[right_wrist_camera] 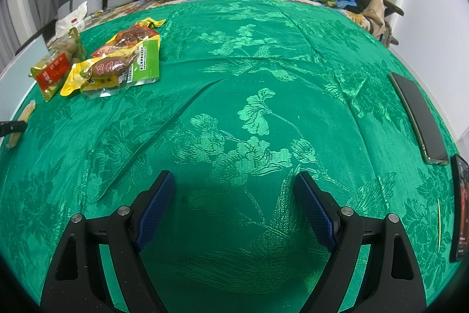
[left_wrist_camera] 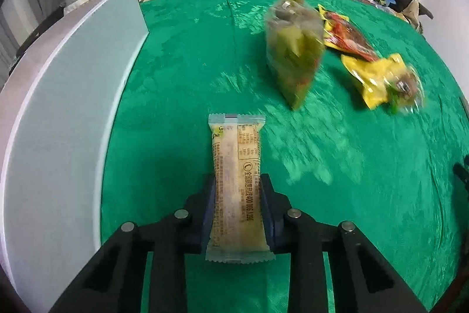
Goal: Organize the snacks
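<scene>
Left gripper (left_wrist_camera: 236, 210) clamped on pale snack bar (left_wrist_camera: 236, 175), above green cloth (left_wrist_camera: 181, 96) beside white box (left_wrist_camera: 67, 107). Grip low on slick wrapper: risk of bar tipping or slipping out. Remaining packets (left_wrist_camera: 293, 49) blurred, possibly three. Right gripper (right_wrist_camera: 234, 207) wide, empty.

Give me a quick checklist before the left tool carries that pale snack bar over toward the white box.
1. Grip: left tool is closed on the pale snack bar, pads pressing both long edges. Ok.
2. Bar alignment: it lies straight along the fingers, not skewed. Ok.
3. White box: its wall is close on the left; whether the top is open is out of view. Cannot tell.
4. Path to the box: only green cloth shows between. Ok.
5. Right tool: open, empty, over bare cloth, away from the bar. Ok.
6. Remaining packets: piled on the cloth, not yet sorted. Not ok.
</scene>
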Available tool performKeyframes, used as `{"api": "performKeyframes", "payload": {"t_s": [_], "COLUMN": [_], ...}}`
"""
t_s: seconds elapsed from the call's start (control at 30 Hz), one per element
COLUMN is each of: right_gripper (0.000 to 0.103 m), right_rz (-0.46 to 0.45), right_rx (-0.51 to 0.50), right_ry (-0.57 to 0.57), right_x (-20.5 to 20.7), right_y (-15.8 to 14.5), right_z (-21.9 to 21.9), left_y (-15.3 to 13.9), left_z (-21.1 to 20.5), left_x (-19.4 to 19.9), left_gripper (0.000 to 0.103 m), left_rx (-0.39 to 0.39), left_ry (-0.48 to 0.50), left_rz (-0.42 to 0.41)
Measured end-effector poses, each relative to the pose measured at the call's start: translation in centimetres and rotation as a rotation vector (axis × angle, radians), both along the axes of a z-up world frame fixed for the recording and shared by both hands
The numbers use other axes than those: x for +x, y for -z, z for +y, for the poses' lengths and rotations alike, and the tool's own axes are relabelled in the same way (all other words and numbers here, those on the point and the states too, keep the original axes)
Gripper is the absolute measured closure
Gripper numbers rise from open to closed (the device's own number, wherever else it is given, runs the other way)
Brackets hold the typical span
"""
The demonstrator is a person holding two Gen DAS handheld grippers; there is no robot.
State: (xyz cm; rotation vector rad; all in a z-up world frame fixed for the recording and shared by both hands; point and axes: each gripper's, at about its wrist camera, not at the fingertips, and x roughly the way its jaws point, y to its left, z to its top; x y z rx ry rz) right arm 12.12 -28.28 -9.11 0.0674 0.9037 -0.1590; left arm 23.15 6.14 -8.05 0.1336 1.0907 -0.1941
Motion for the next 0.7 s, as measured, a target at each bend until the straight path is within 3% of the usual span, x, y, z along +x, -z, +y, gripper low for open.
{"api": "performKeyframes", "payload": {"t_s": [0.27,0.37,0.43,0.6,0.7], "right_gripper": [0.016,0.016,0.016,0.016,0.016], "right_rz": [0.0,0.0,0.0,0.0,0.0], "right_rx": [0.0,-0.001,-0.001,-0.001,-0.001], "right_ry": [0.0,0.0,0.0,0.001,0.001], "right_x": [0.0,0.0,0.0,0.0,0.0], "right_y": [0.0,0.0,0.0,0.0,0.0], "right_z": [0.0,0.0,0.0,0.0,0.0], "left_y": [-0.2,0.1,0.2,0.8,1.0], "left_z": [-1.7,-1.6,-1.3,-0.8,-0.4], "left_x": [-6.0,-6.6,-6.5,-6.2,-5.9], "left_gripper": [0.075,0.062,0.032,0.027,0.018], "left_rx": [-0.071,-0.08,-0.07,-0.026,-0.025], "left_ry": [-0.023,-0.022,-0.039,-0.034,-0.051], "left_rz": [0.003,-0.016,-0.016,-0.057,-0.077]}}
